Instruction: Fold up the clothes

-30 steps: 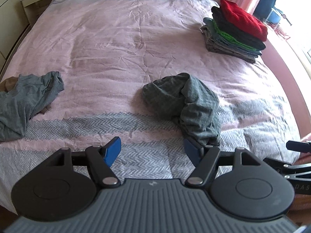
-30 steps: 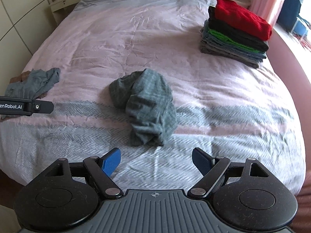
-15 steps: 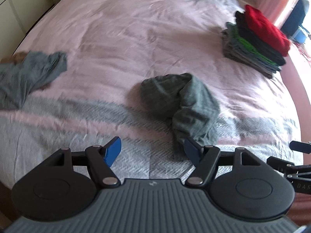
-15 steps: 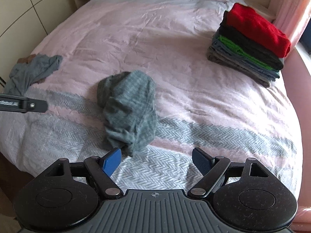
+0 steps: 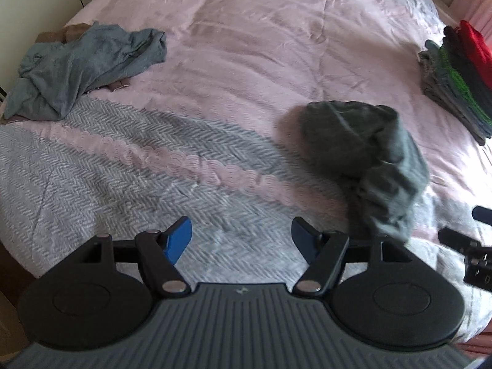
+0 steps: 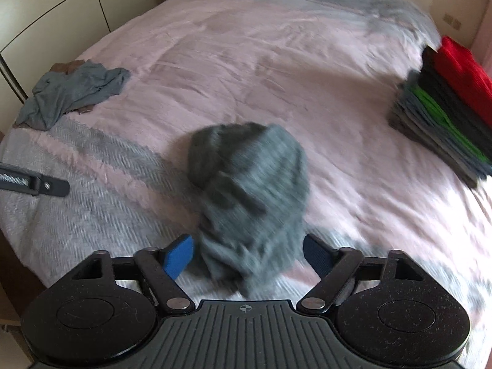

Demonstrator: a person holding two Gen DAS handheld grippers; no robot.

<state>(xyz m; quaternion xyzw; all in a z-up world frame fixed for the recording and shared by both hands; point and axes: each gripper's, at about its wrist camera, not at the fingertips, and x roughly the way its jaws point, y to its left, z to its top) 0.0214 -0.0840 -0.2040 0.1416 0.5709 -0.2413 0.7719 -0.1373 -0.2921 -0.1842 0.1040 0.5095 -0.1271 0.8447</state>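
A crumpled dark grey-green garment [image 6: 249, 190] lies on the bed near its front edge; its near end sits between my right gripper's [image 6: 248, 253] open blue fingers, which do not clamp it. In the left wrist view the same garment [image 5: 369, 153] is to the right of my left gripper [image 5: 241, 238], which is open over bare grey herringbone bedding. A second crumpled blue-grey garment [image 5: 83, 64] lies at the left edge of the bed, also seen as a heap [image 6: 73, 92] in the right wrist view.
A neat stack of folded clothes [image 6: 446, 101], red on top, stands at the bed's right side [image 5: 455, 70]. The pink and grey bedspread [image 6: 261, 61] stretches behind. Cupboard doors [image 6: 61, 3] line the left wall. Part of the other gripper [image 6: 33, 181] shows at left.
Both grippers have moved forward and leftward toward the grey-green garment. Its near end now lies between the right gripper's fingers. The garment itself has not moved.
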